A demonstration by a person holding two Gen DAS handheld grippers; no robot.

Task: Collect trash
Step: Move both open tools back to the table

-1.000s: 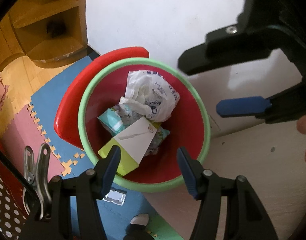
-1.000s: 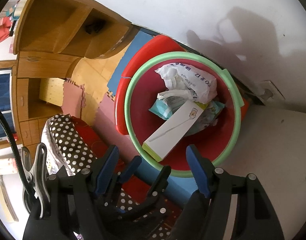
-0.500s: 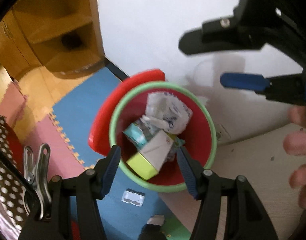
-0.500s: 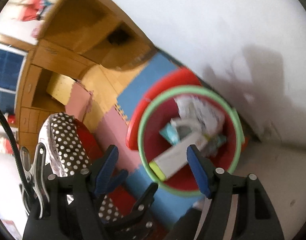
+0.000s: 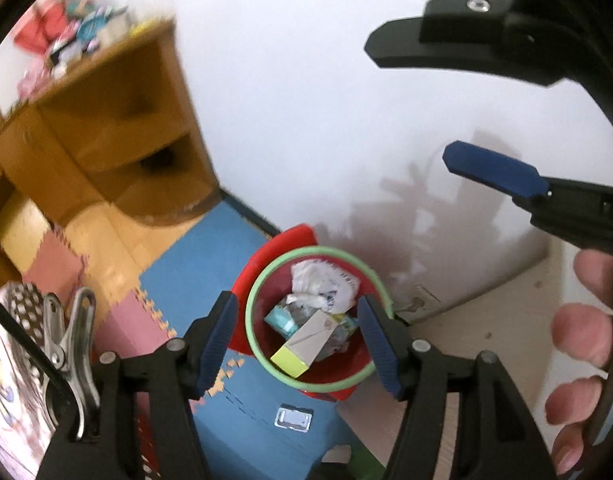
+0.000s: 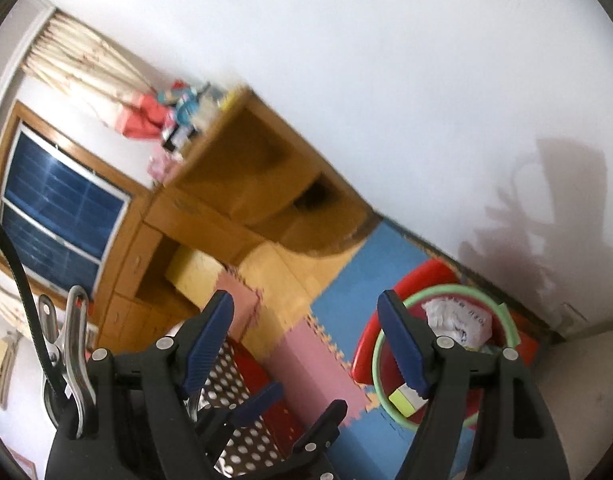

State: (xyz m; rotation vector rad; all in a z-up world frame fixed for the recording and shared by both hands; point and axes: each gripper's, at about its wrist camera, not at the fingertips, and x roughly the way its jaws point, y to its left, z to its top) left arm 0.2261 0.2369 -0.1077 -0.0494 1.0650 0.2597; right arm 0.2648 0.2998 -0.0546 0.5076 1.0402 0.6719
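Both the left gripper (image 5: 296, 336) and right gripper (image 6: 306, 344) are held spread, grasping nothing. The foil blister pack (image 5: 293, 417) on the blue floor mat (image 5: 210, 256), beside the bin (image 5: 380, 288), is judged light, thin and slippery; its edges should be pinched.

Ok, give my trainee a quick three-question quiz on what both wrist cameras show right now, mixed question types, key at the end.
1. True or false: the left tongs are shut on a piece of trash.
2. Multiple choice: the white carton with the yellow-green end is A) on the blue mat, B) inside the red bin, C) held by the right tongs.
3. Short answer: what small item lies on the blue floor mat just in front of the bin, in the left wrist view?

Key:
1. False; both tongs are open and hold nothing.
2. B; it leans among the crumpled white wrapper and other trash.
3. A small silvery foil packet.
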